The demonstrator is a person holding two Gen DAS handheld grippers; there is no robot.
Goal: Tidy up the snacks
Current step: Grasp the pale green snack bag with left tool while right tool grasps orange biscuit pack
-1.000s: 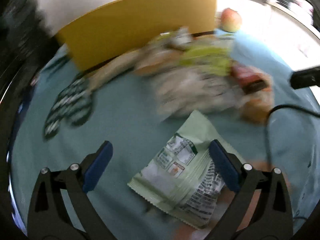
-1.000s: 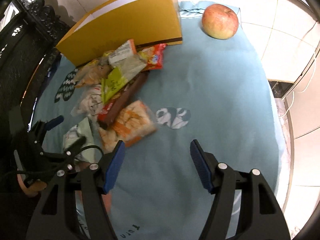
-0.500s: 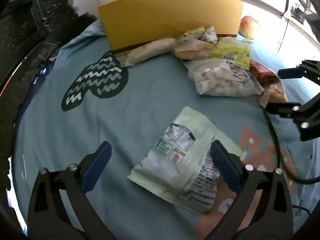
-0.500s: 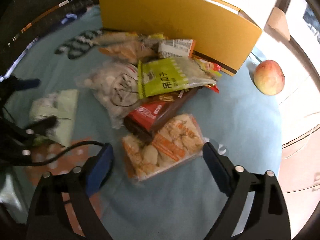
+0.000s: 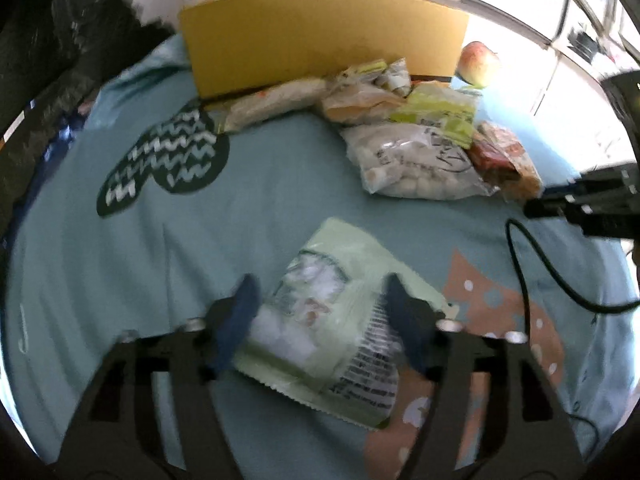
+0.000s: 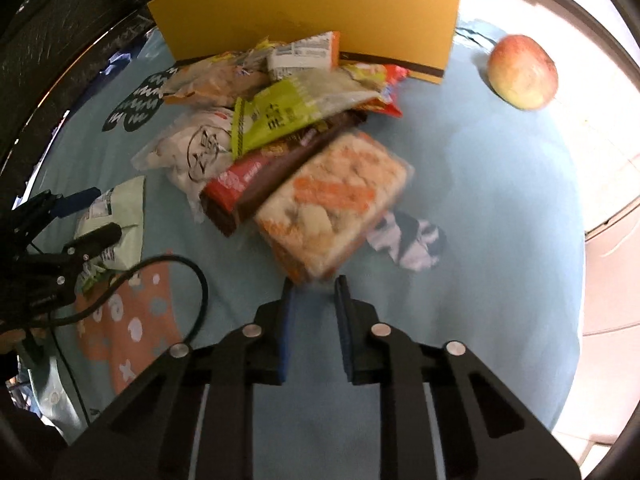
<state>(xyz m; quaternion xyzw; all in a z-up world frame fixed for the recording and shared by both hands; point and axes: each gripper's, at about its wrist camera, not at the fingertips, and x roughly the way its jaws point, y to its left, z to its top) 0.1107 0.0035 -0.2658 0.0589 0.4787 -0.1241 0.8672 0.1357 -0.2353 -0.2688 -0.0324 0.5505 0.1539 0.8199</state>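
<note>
Snack pile [image 6: 280, 128] crowding yellow box [image 6: 312, 12], apple [image 6: 523, 71] apart at right, bare tabletop [image 6: 500, 208] between, left gripper [image 5: 320, 300] jaws wide astride pale green packet [image 5: 340, 320], right gripper [image 6: 314, 288] jaws narrow at orange cracker pack [image 6: 336, 200] corner

Both wrist views look down close over the blue cloth [image 5: 260, 200], sharing the yellow box [image 5: 320, 36] and snack pile [image 6: 280, 128].

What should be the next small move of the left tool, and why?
Probably close the left tool on the pale green packet. Its two fingers stand on either side of the packet, which lies flat on the blue cloth, apart from the snack pile. They do not clearly pinch it yet, so a grip seems needed before any lift.
</note>
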